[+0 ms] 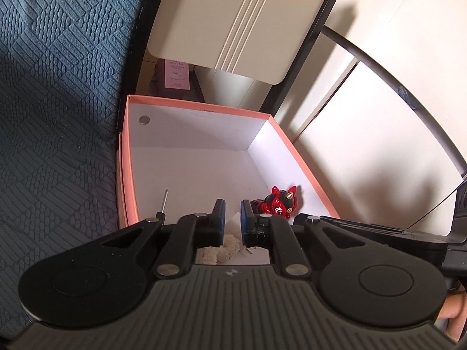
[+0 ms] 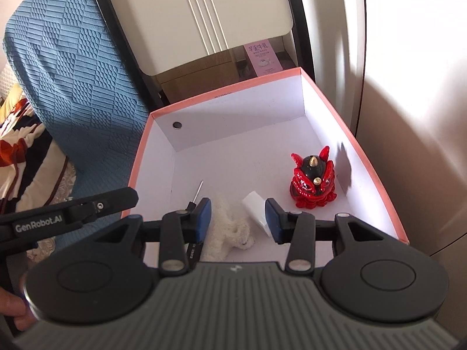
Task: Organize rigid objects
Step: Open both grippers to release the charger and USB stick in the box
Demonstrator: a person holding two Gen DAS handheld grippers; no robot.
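Red lion figurine point(image 2: 313, 182) upright in pink-rimmed box point(image 2: 364, 157) (right wall side)

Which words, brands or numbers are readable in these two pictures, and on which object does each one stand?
"GenRobot.AI": white letters on the left hand-held gripper, seen in the right wrist view.
"芋泥牛乳": top line on the pink carton behind the box; its smaller lines are too small to read.
Small print on the box's far rim: too small to read.
White print on the screwdriver handle: partly hidden, unreadable.

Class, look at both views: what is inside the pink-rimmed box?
Inside the box: a red lion figurine, a screwdriver, a white plush toy and a white folded piece. The grippers hide the near end.
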